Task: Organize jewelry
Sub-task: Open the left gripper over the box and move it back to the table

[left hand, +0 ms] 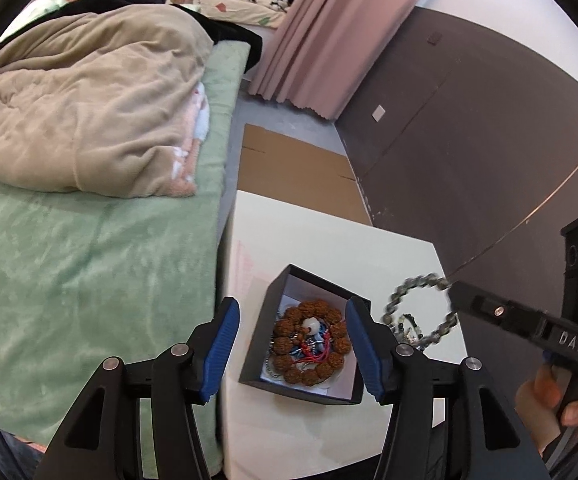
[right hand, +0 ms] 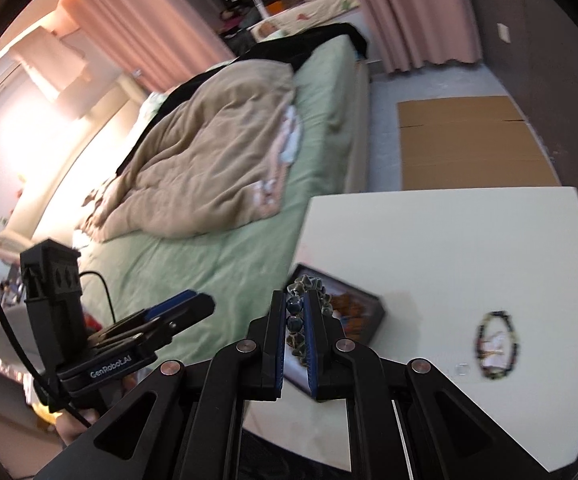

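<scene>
A black box (left hand: 289, 280) sits on the white table (left hand: 329, 232) and holds a brown bead bracelet (left hand: 309, 344) with blue and red strings. My left gripper (left hand: 293, 344) is open, its blue fingers either side of the box. My right gripper (right hand: 295, 320) is shut on a grey-green bead bracelet (right hand: 293, 304), which hangs in the air to the right of the box in the left wrist view (left hand: 421, 304). Another thin dark bracelet (right hand: 497, 344) lies on the table to the right. The box shows in the right wrist view (right hand: 369, 320) behind the fingers.
A bed with a green sheet (left hand: 69, 260) and a beige duvet (left hand: 89, 112) runs along the table's left edge. Flattened cardboard (left hand: 297, 168) lies on the floor beyond the table. A dark wall (left hand: 469, 120) stands to the right, with pink curtains (left hand: 329, 20) at the back.
</scene>
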A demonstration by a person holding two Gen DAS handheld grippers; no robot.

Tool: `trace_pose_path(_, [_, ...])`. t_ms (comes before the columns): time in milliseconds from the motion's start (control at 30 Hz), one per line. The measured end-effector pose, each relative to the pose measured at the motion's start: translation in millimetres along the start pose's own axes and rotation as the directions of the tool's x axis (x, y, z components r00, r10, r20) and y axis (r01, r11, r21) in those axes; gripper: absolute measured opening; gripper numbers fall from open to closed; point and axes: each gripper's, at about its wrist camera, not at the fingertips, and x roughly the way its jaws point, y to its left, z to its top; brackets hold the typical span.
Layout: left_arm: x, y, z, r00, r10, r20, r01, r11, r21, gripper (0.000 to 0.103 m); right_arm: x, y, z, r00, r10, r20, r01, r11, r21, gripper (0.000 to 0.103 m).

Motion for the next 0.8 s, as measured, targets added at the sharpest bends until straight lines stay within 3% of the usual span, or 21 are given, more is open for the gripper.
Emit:
trace_pose_path(100, [-4.0, 5.5, -0.5, 1.000, 0.003, 0.000, -0.003, 1.000, -0.003, 0.057, 17.0, 9.2, -1.2, 1.000, -0.022, -0.015, 0.022, 1.000, -0.012, 0.010])
trace_pose_path(233, [-7.5, 9.2, -1.0, 1.000, 0.003, 0.005, -0.003, 1.000, -0.005, 0.057, 30.3, 3.1, -1.5, 0.996, -0.075, -0.056, 0.077, 0.997, 0.028, 0.039])
trace_pose_path(500, [-0.4, 2.6, -1.8, 1.000, -0.011, -0.008, 0.011, 1.000, 0.006, 0.057, 7.2, -20.0, -9.7, 0.995, -0.100, -0.014, 0.100, 0.993, 0.068, 0.040])
trace_pose_path(633, [5.5, -8.8, -3.0, 1.000, -0.022, -0.020, 0.022, 0.999, 0.026, 0.057, -9.3, -37.5, -16.0, 0.992, -0.124, 0.014, 0.122, 0.987, 0.108, 0.065])
trace_pose_path(733, [11.8, -20.7, -4.1, 0.999, -0.029, -0.032, 0.031, 0.998, 0.048, 0.059, -20.7, -50.5, -20.7, 0.988, -0.153, 0.028, 0.148, 0.980, 0.133, 0.066])
trace_pose_path(800, [16.6, -29.9, -4.5, 0.999, -0.035, -0.040, 0.037, 0.998, 0.058, 0.067, -29.6, -64.1, -24.9, 0.984, -0.174, 0.031, 0.166, 0.972, 0.164, 0.066])
